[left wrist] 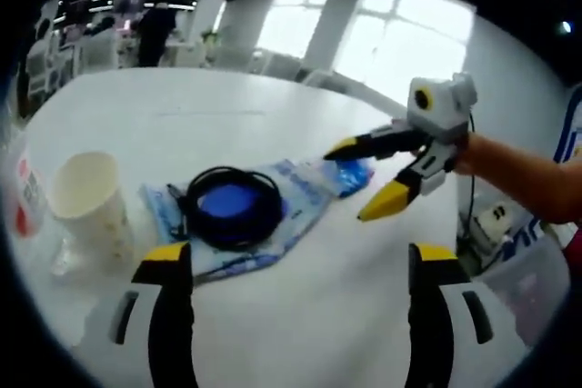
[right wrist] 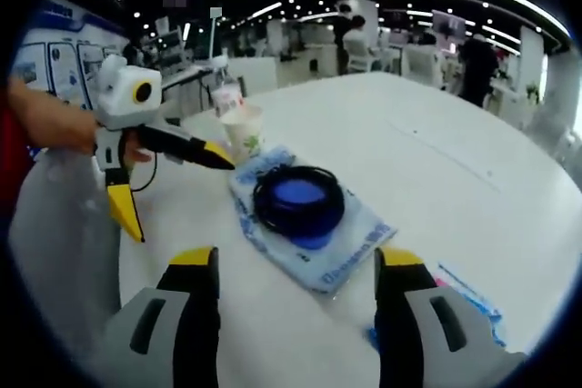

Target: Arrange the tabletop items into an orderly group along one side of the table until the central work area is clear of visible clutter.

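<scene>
Your left gripper (left wrist: pixel 296 265) hangs over the white bench (left wrist: pixel 346 315) with its jaws wide and nothing between them. Just ahead of it, at about 11 o'clock in the left gripper view, lies a blue-and-white plastic packet (left wrist: pixel 305 190) flat on the bench, and a coiled black cable (left wrist: pixel 232 206) rests on top of it. At 9 o'clock a pale paper cup (left wrist: pixel 91 202) stands upright just beside the packet, and at the far left edge you can see part of a white container with red print (left wrist: pixel 27 193), too cut off to identify. Your right gripper (left wrist: pixel 377 179) comes in from 3 o'clock, jaws spread wide, the upper tip touching or just over the packet's far end; you cannot tell which. In the right gripper view that same gripper (right wrist: pixel 296 270) shows its jaws wide and empty, with the packet (right wrist: pixel 355 247) and cable (right wrist: pixel 298 195) straight ahead at 12 o'clock and the cup (right wrist: pixel 244 132) beyond them at 11 o'clock. This view also gives you a scrap of blue-and-white wrapper (right wrist: pixel 468 302) on the bench at 4 o'clock, beside the right-hand jaw. Your left gripper (right wrist: pixel 177 193) enters at 9 o'clock, jaws wide, its upper tip near the cup.
</scene>
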Action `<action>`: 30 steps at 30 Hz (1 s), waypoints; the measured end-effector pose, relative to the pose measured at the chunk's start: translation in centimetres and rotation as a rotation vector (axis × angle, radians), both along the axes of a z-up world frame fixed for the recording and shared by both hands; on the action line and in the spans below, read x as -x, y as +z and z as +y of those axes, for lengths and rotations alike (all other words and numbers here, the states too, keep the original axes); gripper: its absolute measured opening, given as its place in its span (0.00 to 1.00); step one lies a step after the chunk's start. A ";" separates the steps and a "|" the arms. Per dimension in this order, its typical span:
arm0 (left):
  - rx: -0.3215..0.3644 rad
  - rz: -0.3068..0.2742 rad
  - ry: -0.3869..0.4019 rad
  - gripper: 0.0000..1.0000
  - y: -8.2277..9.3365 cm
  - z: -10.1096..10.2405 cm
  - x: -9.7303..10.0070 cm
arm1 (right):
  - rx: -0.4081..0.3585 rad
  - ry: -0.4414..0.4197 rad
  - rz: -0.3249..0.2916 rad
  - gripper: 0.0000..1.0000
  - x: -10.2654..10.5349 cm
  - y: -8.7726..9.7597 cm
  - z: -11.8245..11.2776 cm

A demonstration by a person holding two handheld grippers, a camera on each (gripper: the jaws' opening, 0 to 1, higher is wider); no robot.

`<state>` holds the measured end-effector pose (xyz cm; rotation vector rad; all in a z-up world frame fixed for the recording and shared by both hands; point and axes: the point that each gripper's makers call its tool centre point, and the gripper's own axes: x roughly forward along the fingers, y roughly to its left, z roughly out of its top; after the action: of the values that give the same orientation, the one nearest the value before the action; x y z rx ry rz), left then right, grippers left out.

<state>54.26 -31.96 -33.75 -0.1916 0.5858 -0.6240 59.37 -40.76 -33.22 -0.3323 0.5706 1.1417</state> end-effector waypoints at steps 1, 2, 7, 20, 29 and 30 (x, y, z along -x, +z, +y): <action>0.002 0.001 0.009 0.96 0.0 0.2 0.0 | -0.001 0.001 -0.004 0.69 -0.2 0.1 0.0; 0.005 0.001 0.015 0.96 -0.1 0.3 0.0 | -0.001 0.000 -0.007 0.69 -0.4 0.2 0.1; 0.020 0.005 0.042 0.95 0.1 0.6 -0.1 | -0.005 0.009 -0.011 0.69 -1.0 0.4 1.0; 0.041 0.019 0.095 0.94 0.3 1.2 -0.3 | 0.001 0.080 -0.003 0.65 -3.0 0.5 5.6; 0.046 0.029 0.117 0.92 0.1 1.4 -0.4 | 0.021 0.108 0.012 0.62 -4.8 -0.1 7.9; 0.046 0.030 0.116 0.92 0.1 1.3 -0.5 | 0.025 0.111 0.015 0.61 -4.8 -0.2 8.0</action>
<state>54.75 -30.65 -33.63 -0.2763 0.5849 -0.5232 64.21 -32.76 -33.46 -0.3815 0.5858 1.2456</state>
